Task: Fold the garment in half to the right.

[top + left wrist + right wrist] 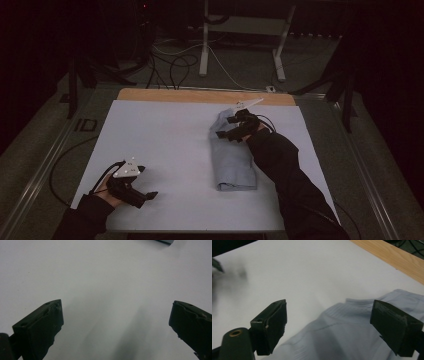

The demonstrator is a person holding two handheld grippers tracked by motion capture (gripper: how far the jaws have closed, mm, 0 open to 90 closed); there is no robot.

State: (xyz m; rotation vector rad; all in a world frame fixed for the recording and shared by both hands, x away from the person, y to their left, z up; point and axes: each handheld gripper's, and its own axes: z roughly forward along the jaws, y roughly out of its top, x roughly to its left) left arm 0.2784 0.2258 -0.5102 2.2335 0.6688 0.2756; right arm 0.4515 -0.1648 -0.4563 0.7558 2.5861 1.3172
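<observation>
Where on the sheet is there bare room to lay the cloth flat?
The widest bare patch lies between the left tool and the folded cloth, running to the wooden strip. The crowded part is the right side, where the right tool, jaws open, hangs over the cloth's far end.

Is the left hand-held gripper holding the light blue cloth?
No, the left hand-held gripper is open over bare white table, away from the light blue cloth.

Pale letters reading "ID" stand on the dark floor [86, 125] just left of the table's far corner; no other lettering, label or number is legible.
</observation>
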